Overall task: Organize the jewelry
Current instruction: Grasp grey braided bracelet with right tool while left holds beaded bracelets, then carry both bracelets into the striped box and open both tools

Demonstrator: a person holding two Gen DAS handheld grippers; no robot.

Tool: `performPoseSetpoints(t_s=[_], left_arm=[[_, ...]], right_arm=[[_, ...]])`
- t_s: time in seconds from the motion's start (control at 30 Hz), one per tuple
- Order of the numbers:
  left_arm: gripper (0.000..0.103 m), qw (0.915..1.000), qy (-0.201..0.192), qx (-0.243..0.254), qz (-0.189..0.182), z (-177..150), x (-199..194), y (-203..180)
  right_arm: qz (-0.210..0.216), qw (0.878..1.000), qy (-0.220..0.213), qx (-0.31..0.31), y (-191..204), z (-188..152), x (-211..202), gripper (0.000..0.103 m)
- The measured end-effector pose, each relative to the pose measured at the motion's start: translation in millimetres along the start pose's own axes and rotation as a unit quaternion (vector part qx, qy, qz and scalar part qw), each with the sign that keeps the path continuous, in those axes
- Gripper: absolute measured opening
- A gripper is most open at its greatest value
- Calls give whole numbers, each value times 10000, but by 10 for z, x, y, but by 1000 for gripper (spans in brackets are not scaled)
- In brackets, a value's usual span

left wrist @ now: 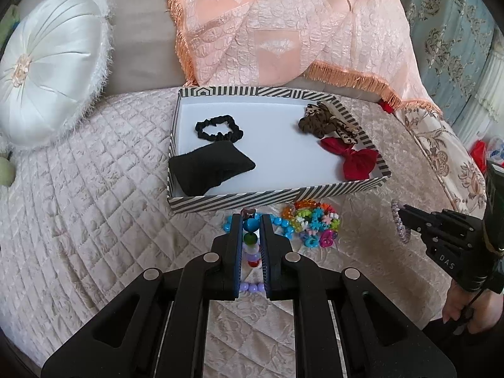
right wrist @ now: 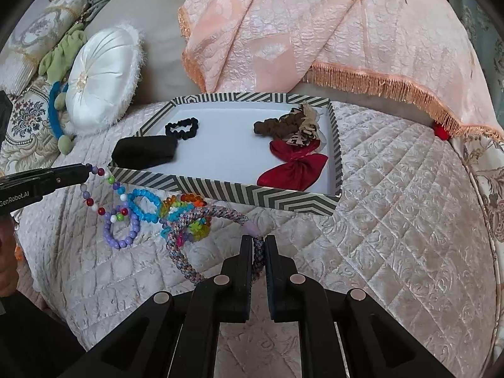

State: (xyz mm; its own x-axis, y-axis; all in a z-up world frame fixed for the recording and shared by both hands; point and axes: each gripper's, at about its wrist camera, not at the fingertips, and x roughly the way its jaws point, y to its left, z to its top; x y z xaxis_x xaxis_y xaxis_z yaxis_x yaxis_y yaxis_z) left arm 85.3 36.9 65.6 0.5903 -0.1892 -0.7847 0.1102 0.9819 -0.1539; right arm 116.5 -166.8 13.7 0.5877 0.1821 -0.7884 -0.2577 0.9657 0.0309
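bead strand [left wrist: 250,245] is pinched in the left tool [left wrist: 251,220], jaws nearly closed on it; mixed beads run up between the fingers, purple ones cross at the base. from the right wrist view the same strand [right wrist: 108,182] hangs off the left tool tip [right wrist: 86,167] and drops down to a purple bead loop [right wrist: 121,231] over the quilt.

right tool [right wrist: 259,239] is clamped on a braided hoop [right wrist: 189,239], a multicolour cord ring that curves out to the left of the fingers, lifted off the quilt. in the left wrist view the right tool [left wrist: 401,212] comes in from the right with the hoop [left wrist: 397,225] at its tip, a hand [left wrist: 456,305] below it.

rest of the jewelry is a pile [left wrist: 310,225] of bright plastic bracelets on the quilt [left wrist: 94,204], just in front of the box's near wall, between the two tools. blue bead bracelet [right wrist: 145,204] lies at its left edge.

striped box [left wrist: 277,197] sits on the bed, open top, white floor. inside: black pouch [left wrist: 209,167] near-left corner, black scrunchie [left wrist: 219,129] just behind it, brown leopard scrunchie [left wrist: 327,123] far right, red bow [left wrist: 354,157] in front of that.

white round cushion [left wrist: 52,69] left of the box, peach fringed throw [left wrist: 283,31] behind it.
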Motion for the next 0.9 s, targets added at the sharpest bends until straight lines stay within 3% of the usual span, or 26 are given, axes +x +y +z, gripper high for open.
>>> performPoseSetpoints(t_s=[0.9], left_arm=[[9,10000,15,52,38,13,71,-2]], right_arm=[[-80,9999,-8,-62,5,8,58,7]])
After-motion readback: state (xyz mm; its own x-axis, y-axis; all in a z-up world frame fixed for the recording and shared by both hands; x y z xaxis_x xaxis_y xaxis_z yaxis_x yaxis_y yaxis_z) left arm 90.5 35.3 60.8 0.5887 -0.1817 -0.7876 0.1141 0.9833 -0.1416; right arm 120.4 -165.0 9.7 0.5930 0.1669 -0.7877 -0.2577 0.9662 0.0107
